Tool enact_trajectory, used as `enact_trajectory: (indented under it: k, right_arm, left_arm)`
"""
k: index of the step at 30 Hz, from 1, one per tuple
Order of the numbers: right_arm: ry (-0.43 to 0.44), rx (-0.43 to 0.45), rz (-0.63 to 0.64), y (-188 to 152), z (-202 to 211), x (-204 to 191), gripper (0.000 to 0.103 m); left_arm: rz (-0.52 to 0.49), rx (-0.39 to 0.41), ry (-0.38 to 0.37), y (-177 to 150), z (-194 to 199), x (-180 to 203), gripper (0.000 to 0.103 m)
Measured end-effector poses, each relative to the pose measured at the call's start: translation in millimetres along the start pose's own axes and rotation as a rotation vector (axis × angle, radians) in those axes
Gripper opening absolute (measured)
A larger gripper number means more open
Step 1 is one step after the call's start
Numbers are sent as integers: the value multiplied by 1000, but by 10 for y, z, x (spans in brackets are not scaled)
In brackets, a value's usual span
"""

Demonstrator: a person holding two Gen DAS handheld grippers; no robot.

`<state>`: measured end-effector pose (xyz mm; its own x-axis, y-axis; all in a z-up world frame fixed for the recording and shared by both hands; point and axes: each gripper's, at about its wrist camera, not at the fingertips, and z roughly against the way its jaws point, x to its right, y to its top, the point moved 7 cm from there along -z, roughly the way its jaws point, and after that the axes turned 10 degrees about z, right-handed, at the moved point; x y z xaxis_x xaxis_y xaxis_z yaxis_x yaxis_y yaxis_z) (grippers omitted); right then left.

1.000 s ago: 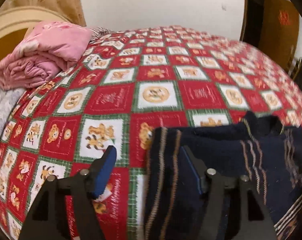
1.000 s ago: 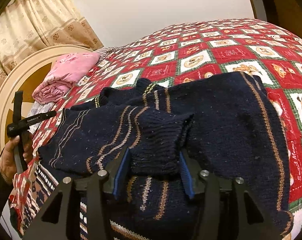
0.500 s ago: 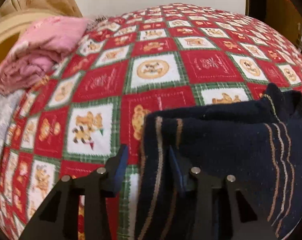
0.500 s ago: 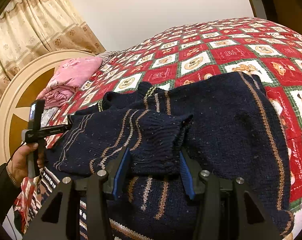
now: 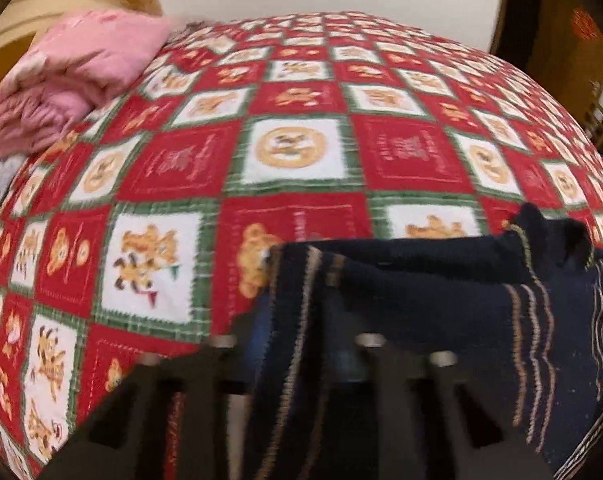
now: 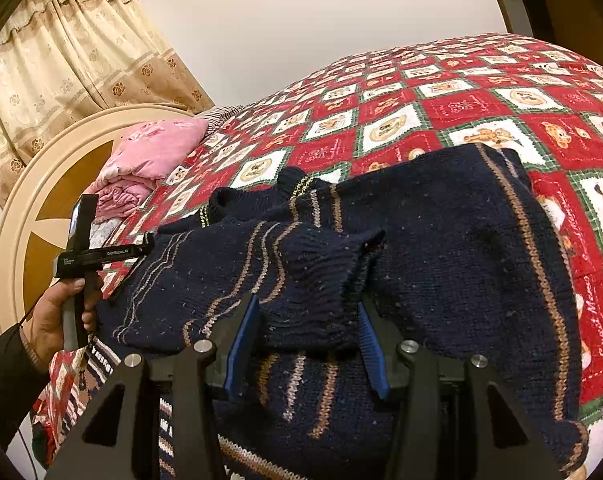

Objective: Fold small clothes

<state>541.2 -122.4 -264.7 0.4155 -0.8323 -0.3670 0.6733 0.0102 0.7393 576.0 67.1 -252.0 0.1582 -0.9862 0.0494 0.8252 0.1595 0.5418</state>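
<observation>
We've got the navy sweater (image 6: 441,264) sprawled on the bed beside the pink quilt (image 6: 149,160), left claw (image 5: 301,344) just closing on its hem, right claw (image 6: 305,334) gripping the cuff, either could slip.

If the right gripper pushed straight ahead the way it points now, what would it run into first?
Probably the ribbed cuff of the navy sweater: it already lies between the right gripper fingers. Beyond it comes the sweater body, then the red quilt. Depth is uncertain through the fisheye.
</observation>
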Motion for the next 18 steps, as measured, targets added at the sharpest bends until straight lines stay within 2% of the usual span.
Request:
enact_trajectory:
  k: [1,2,6,8,9,12,13,14,16,18]
  right_arm:
    - [1,0,0,0,0,0,50]
    - [1,0,-1,0,-1,-1,50]
    - [4,3,-2,0,3,-4,50]
    - [6,5,-2,-1,7,-5,50]
    - [7,6,-2,-2,8,-4,50]
    - [7,5,-3,-6,7,-2,50]
    - [7,4,-3,-7,7,-2,50]
    - [7,4,-3,-3,4,-1,50]
    - [7,5,-4,-3,4,-6,50]
    - [7,5,-3,-7,6,2,50]
  left_arm:
    - [-28,29,35,0,36,32,12]
    - [-30,40,38,7,55,29,11]
    - [81,83,-26,89,189,-237,11]
    - [114,65,-50,74,154,-368,12]
    - [107,55,-34,55,106,-393,12]
    - [62,46,-8,-3,47,-333,20]
    - [55,48,-2,-11,71,-313,29]
    - [51,49,-21,-14,115,-292,44]
    - [61,80,-42,-13,273,-314,55]
    - [37,112,-45,-61,438,-346,59]
